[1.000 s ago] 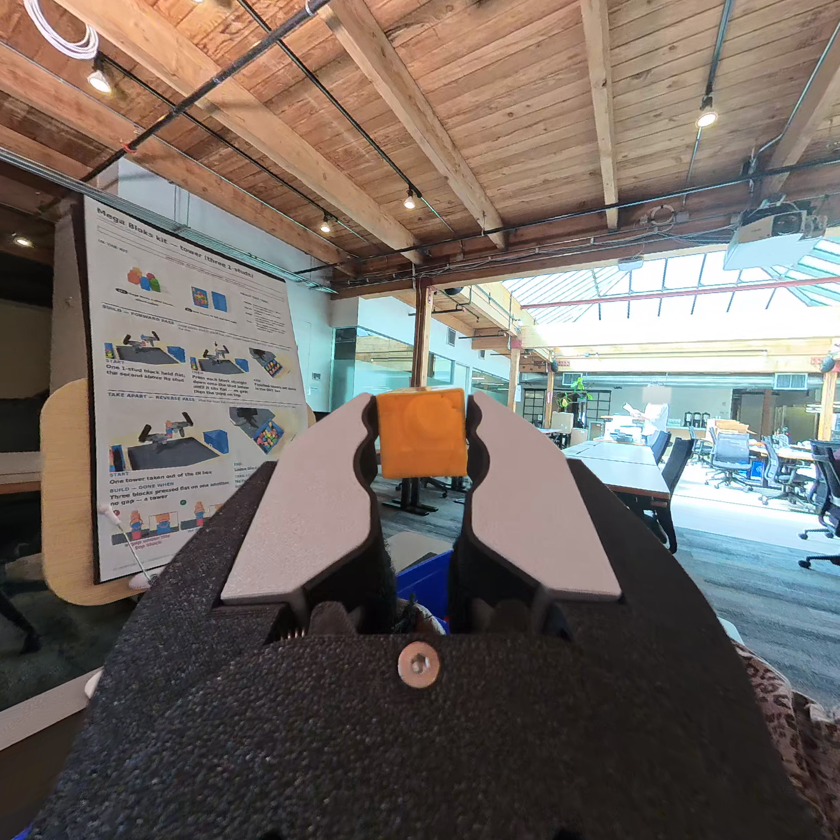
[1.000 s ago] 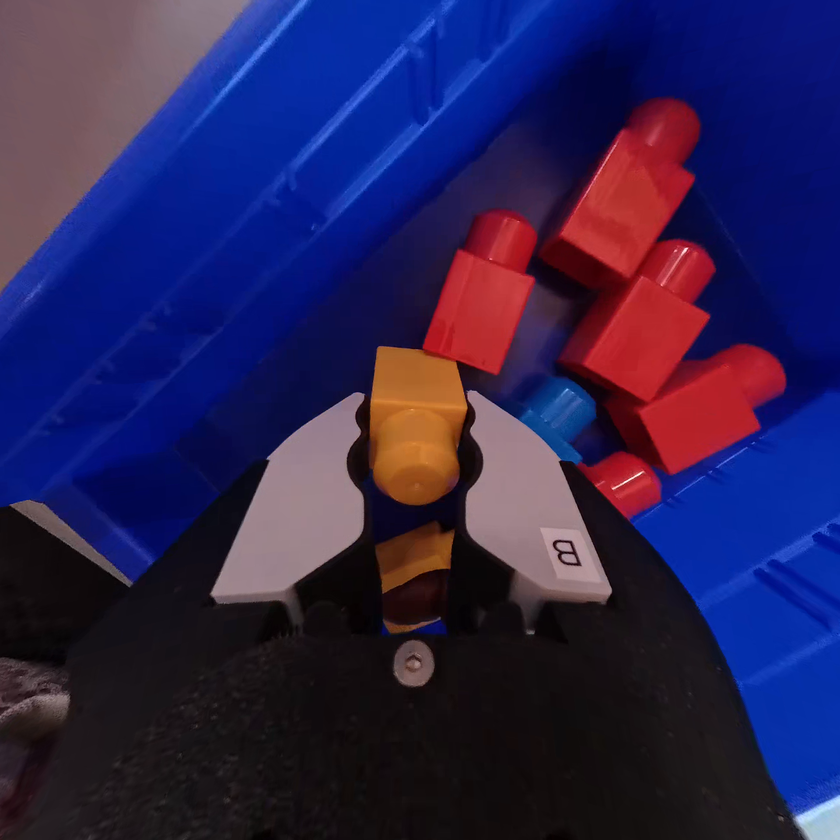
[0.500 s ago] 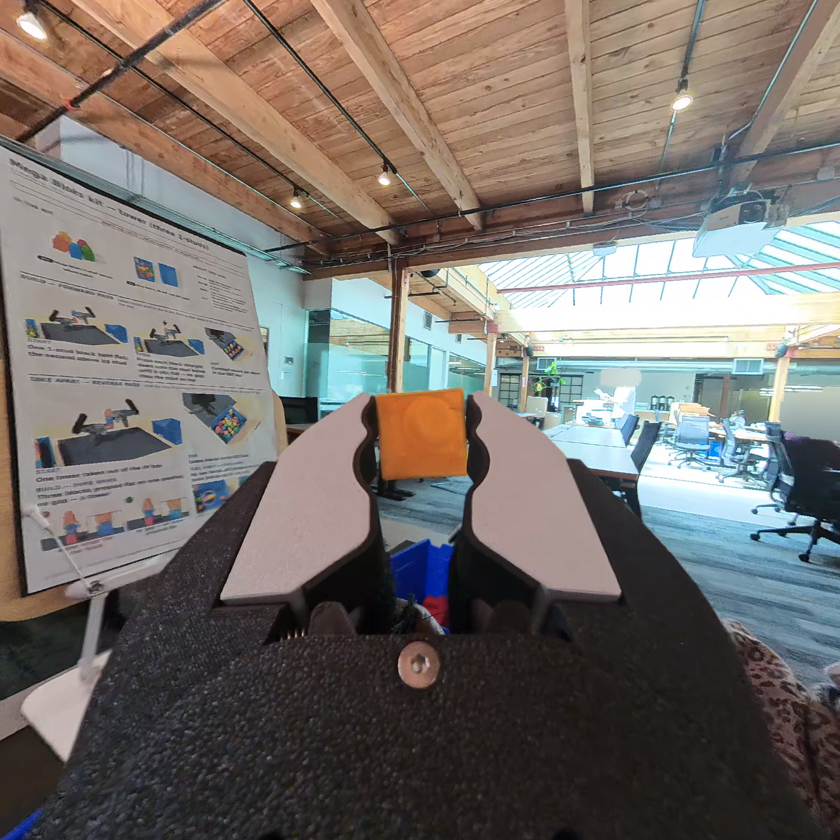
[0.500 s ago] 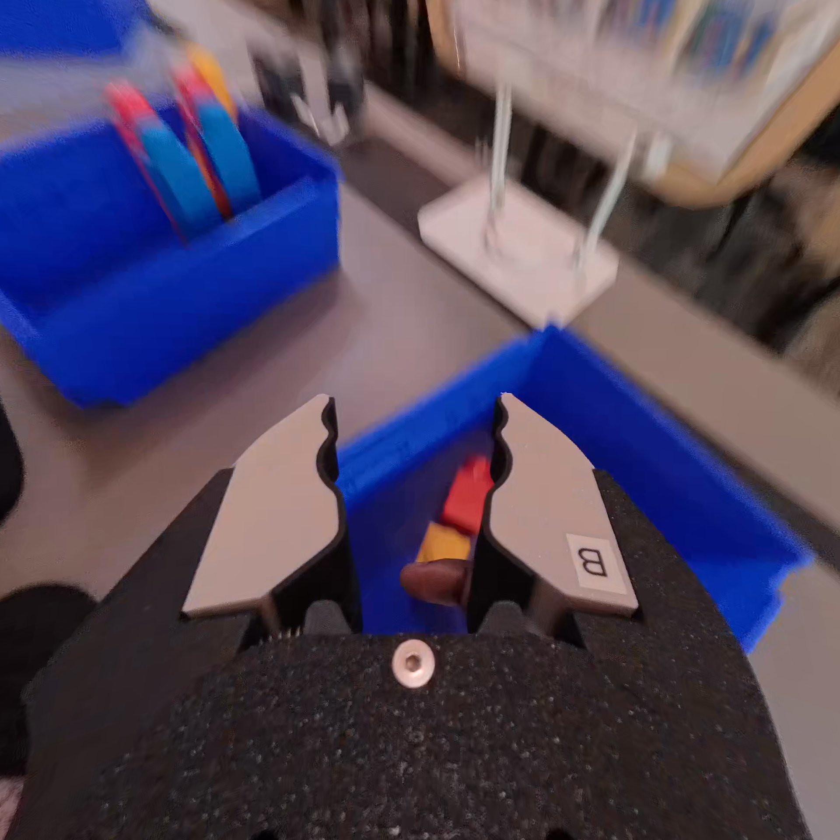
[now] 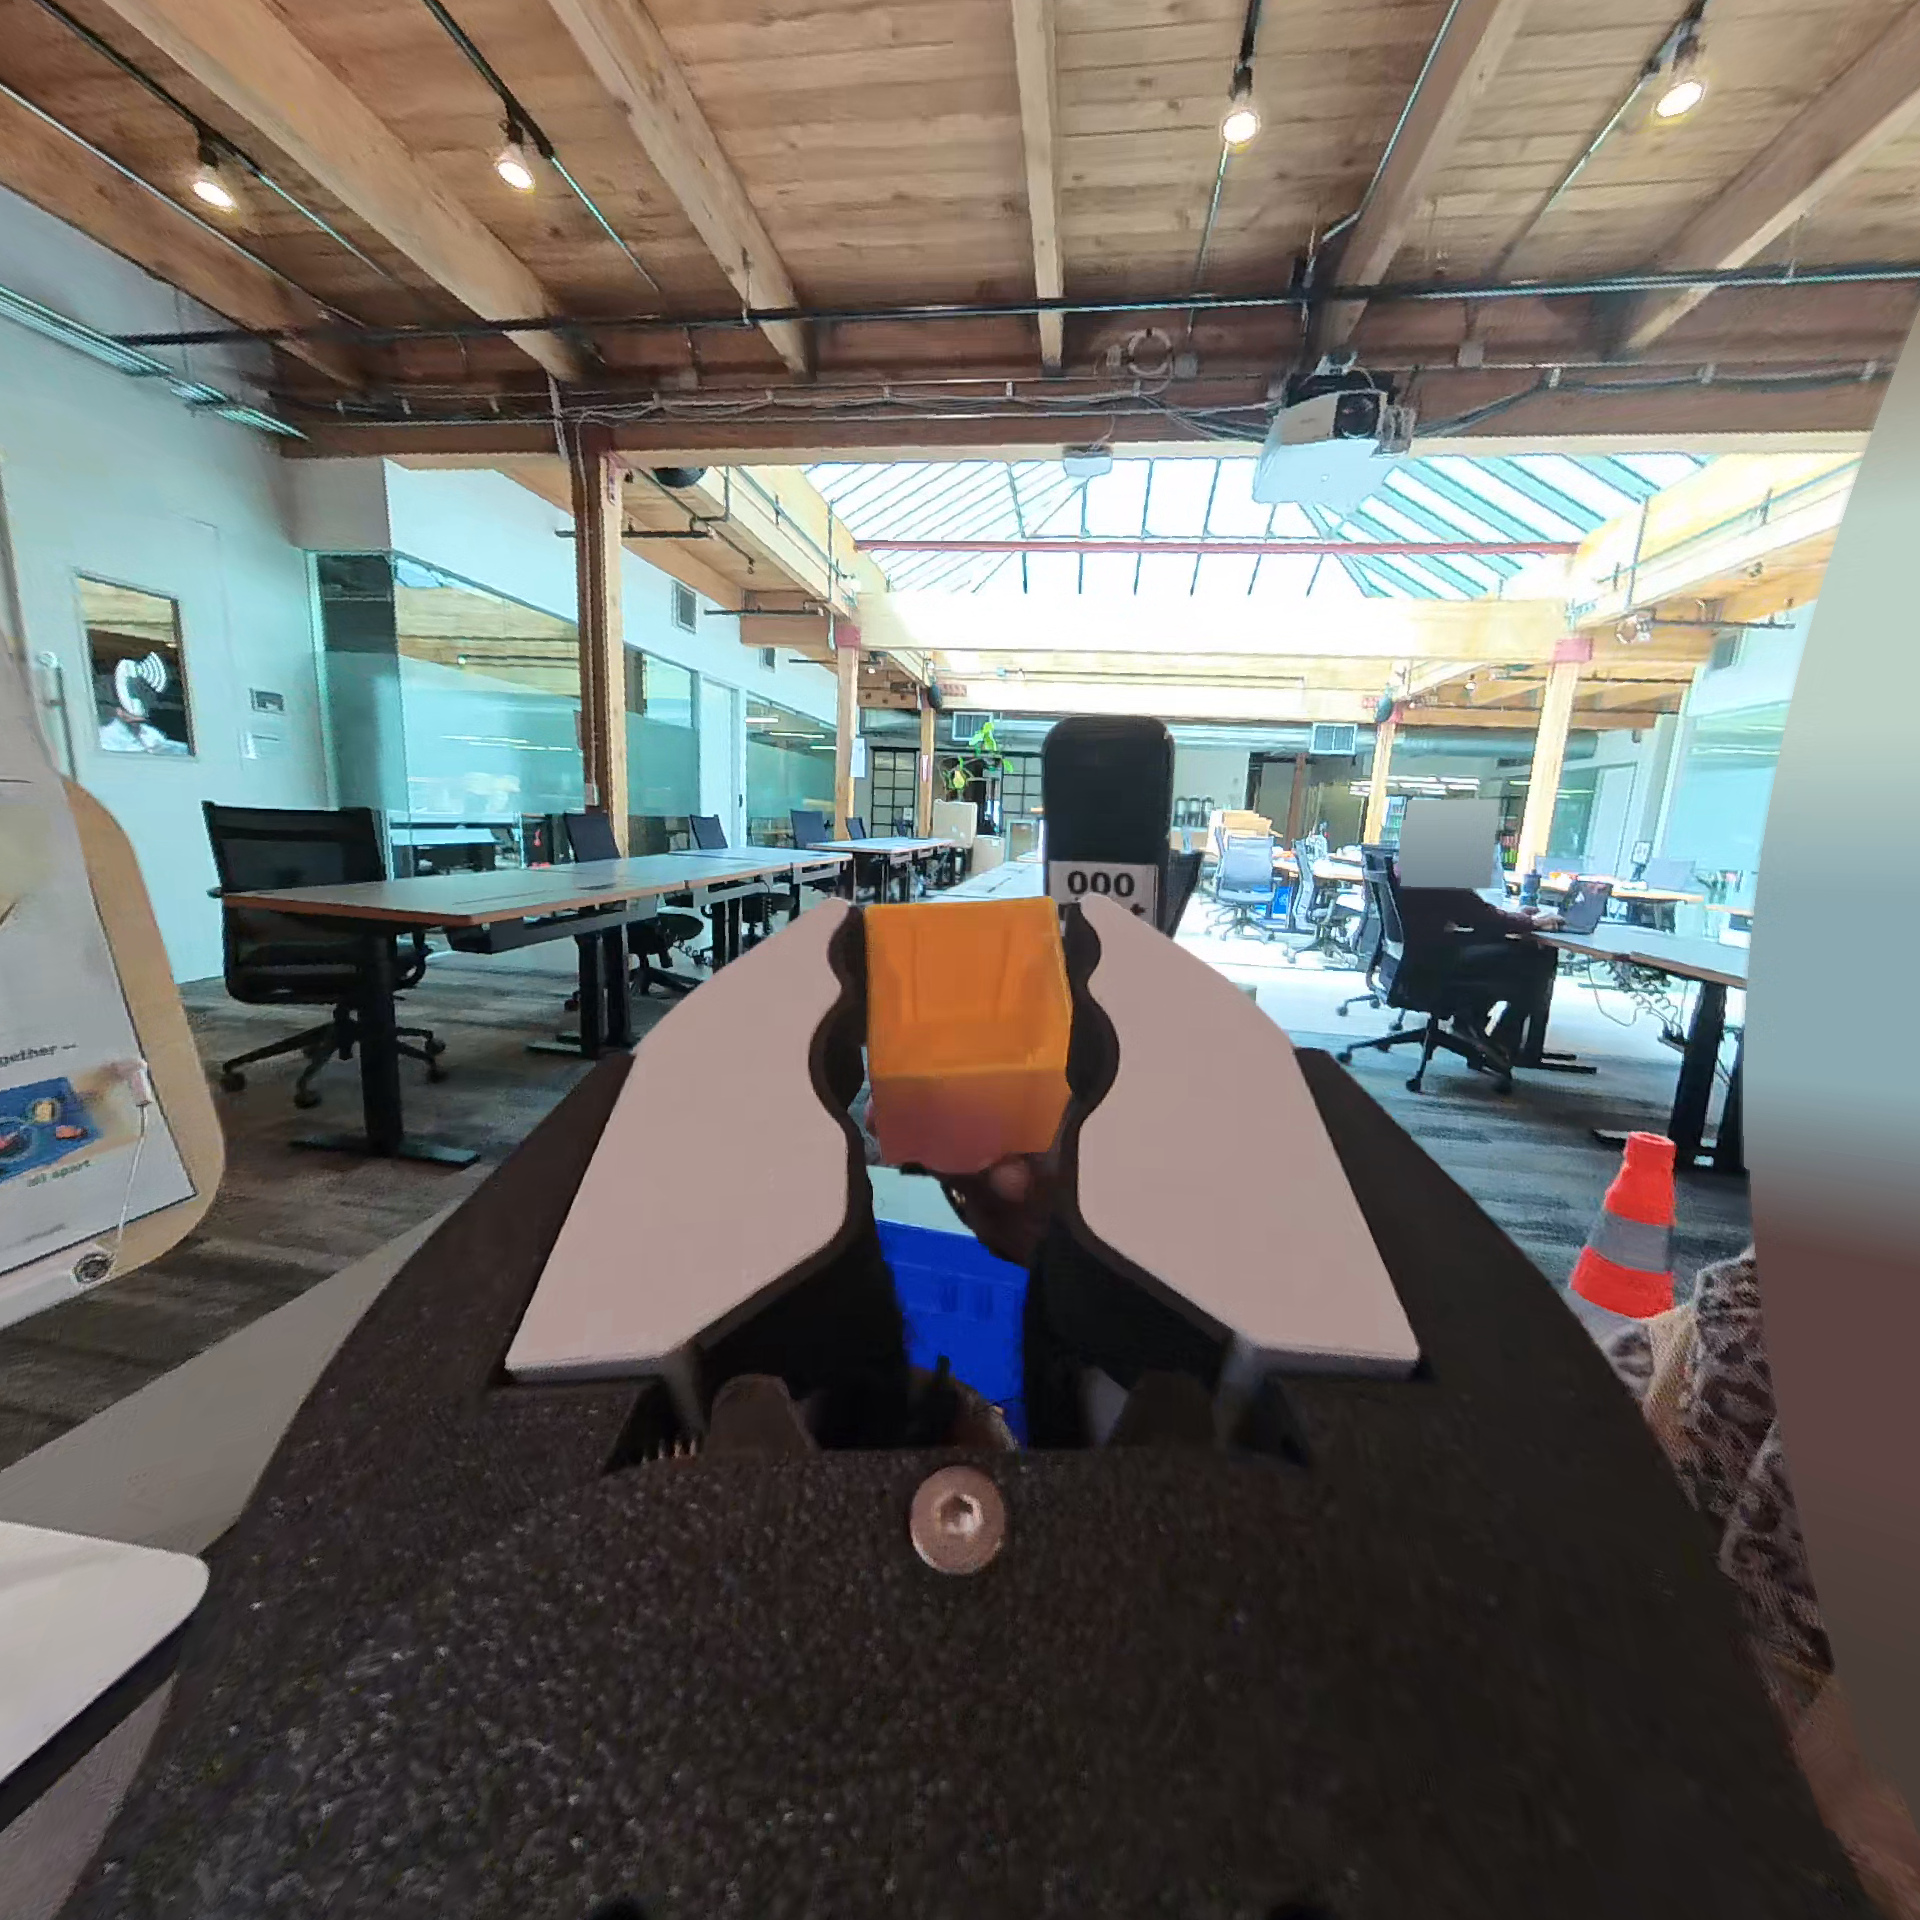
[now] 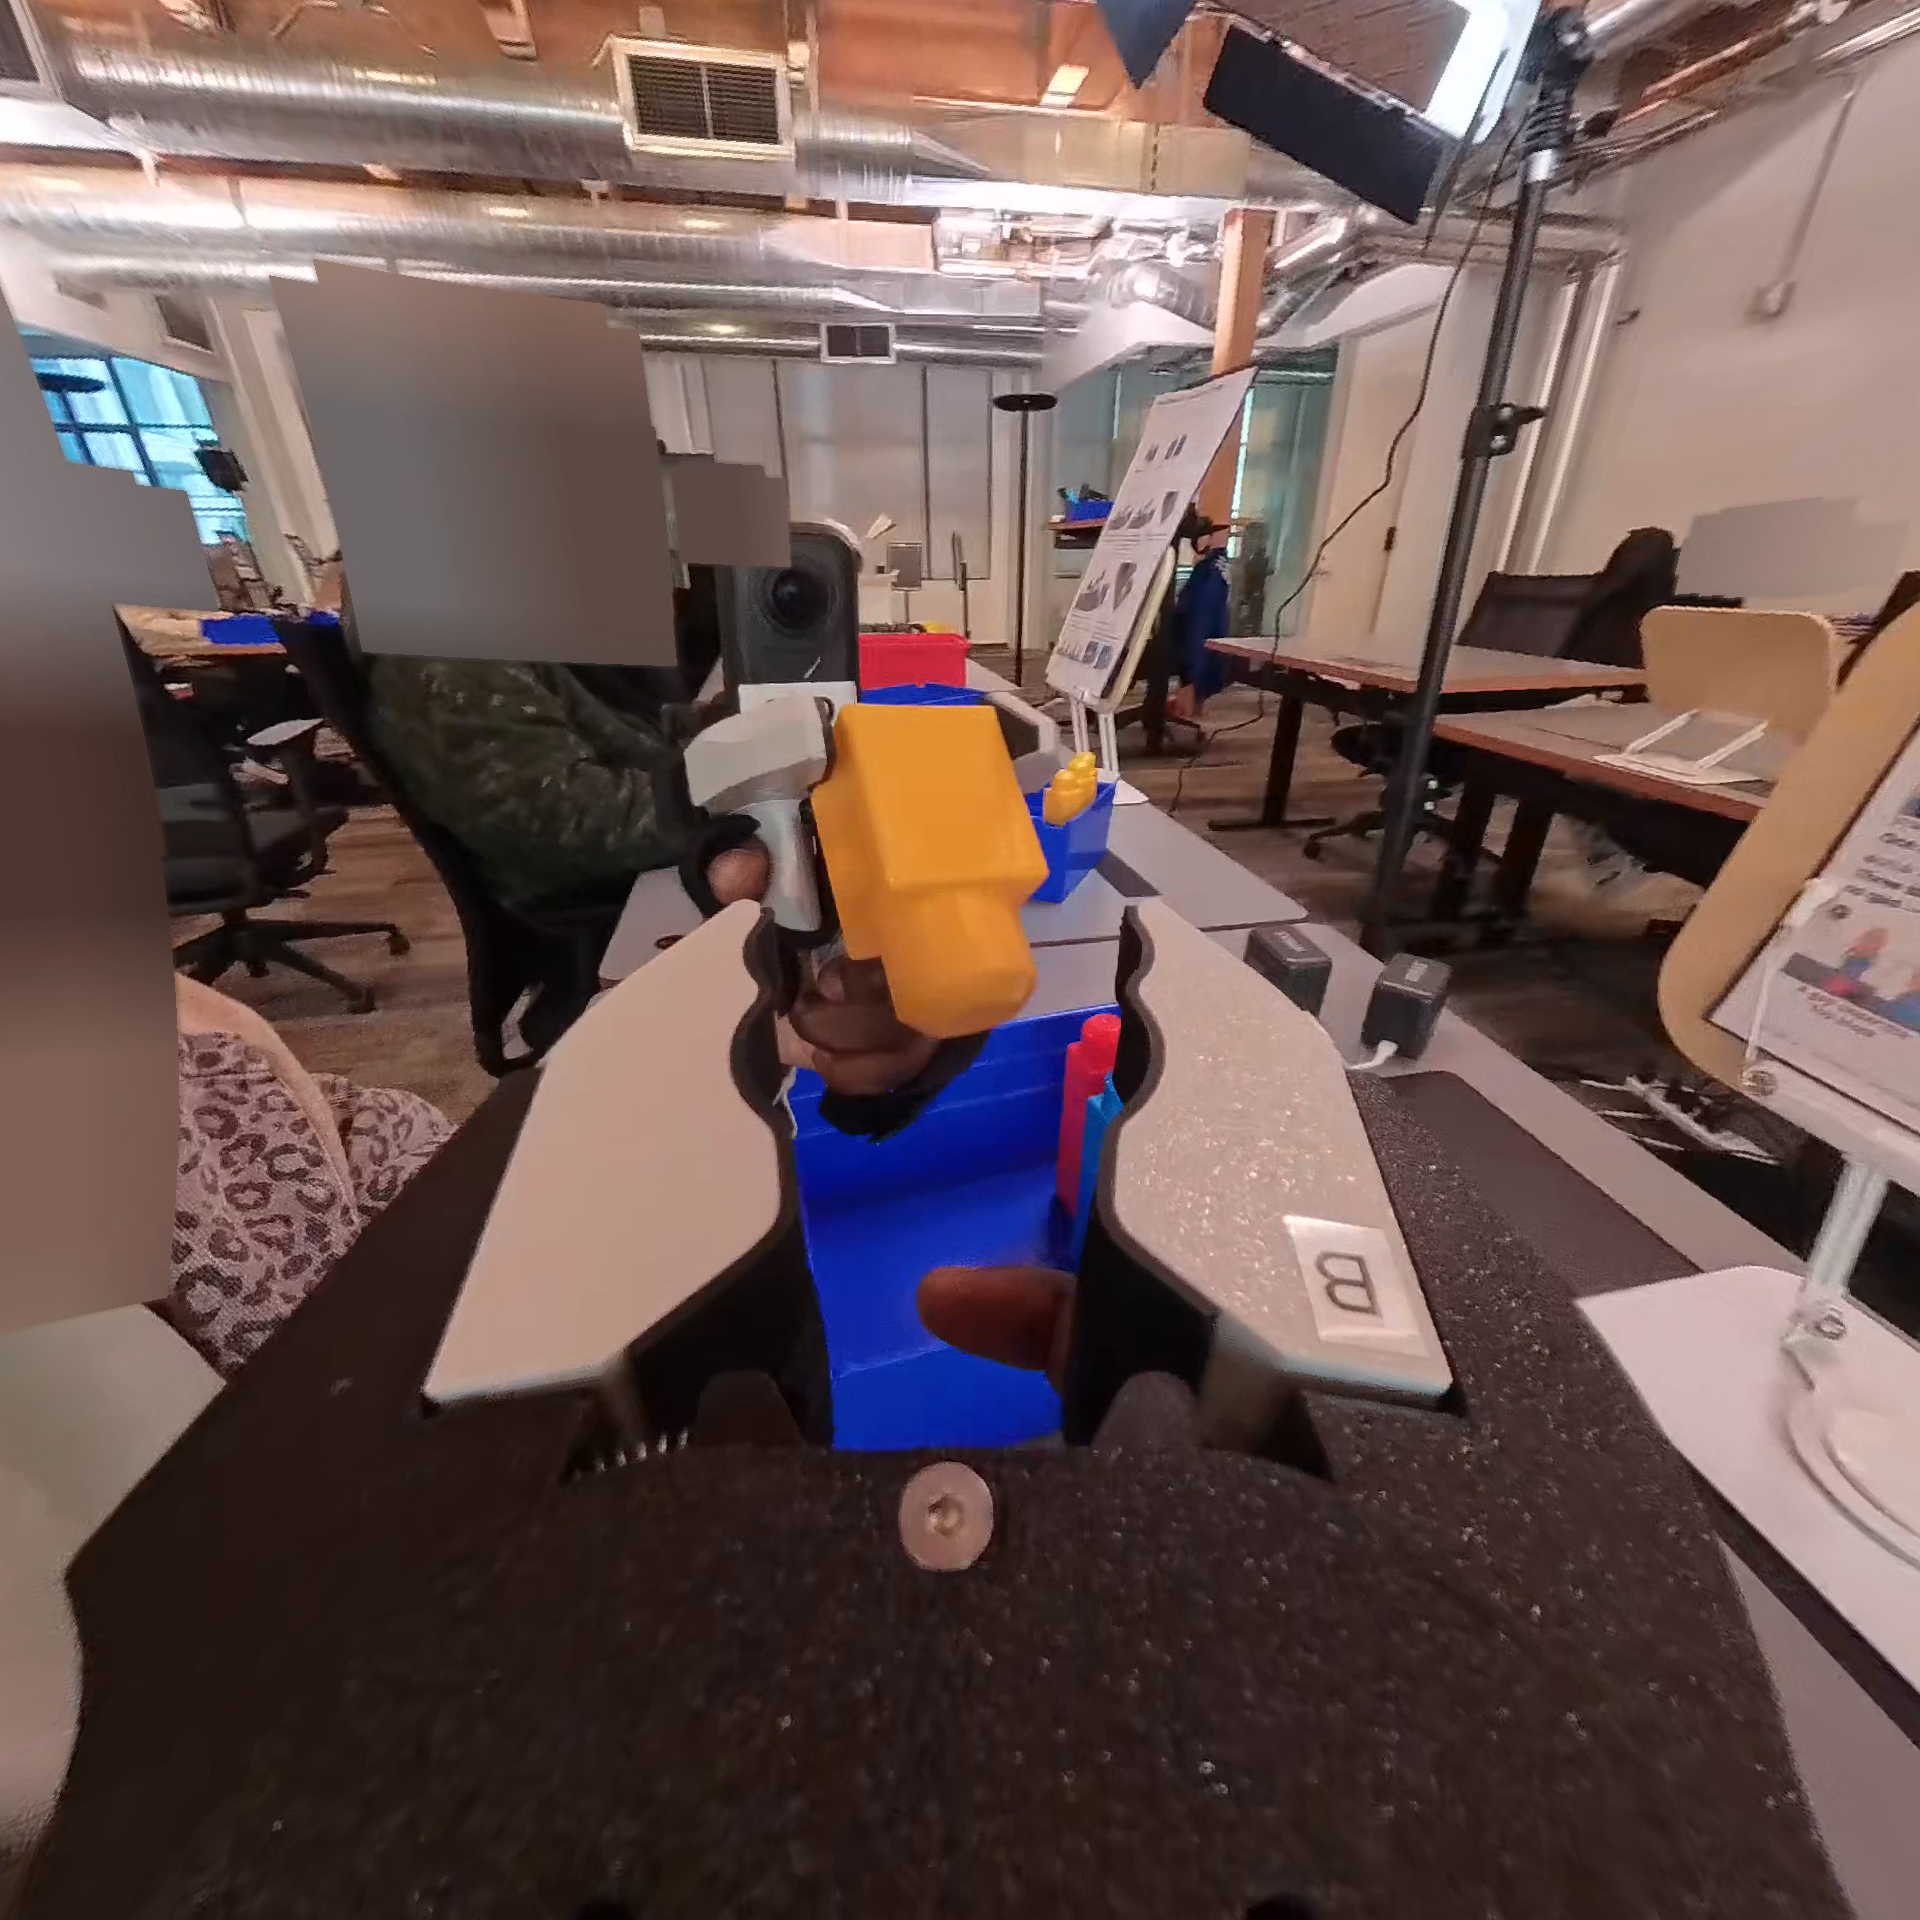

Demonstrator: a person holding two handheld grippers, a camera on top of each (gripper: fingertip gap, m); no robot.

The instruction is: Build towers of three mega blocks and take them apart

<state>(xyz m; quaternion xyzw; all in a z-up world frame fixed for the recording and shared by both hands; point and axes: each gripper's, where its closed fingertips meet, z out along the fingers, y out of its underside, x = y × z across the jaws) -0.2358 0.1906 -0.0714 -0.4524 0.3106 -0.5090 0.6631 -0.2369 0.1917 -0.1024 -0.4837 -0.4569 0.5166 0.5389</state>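
My left gripper (image 5: 966,935) is shut on an orange mega block (image 5: 966,1023) and holds it up in the air; the block's hollow side shows. In the right wrist view the same block (image 6: 925,862) sits in the left gripper's grey fingers (image 6: 758,769), its stud pointing down toward me. My right gripper (image 6: 940,935) is open and empty, its fingertips just below and either side of that stud. Below stands a blue bin (image 6: 935,1195) with a red and blue tower (image 6: 1086,1101) at its right wall.
An instruction board (image 6: 1818,935) on a white stand (image 6: 1766,1403) is at the right. Another blue bin (image 6: 1075,831) with a yellow block stands farther back on the table. Two black adapters (image 6: 1403,997) lie behind. A seated person is at the left; an orange cone (image 5: 1631,1226) is on the floor. My left and right fingertips are right by each other.
My right gripper let go of its orange block in the bin, opened, rose out and swung up to face the left gripper. My left gripper turned right, still holding its block.
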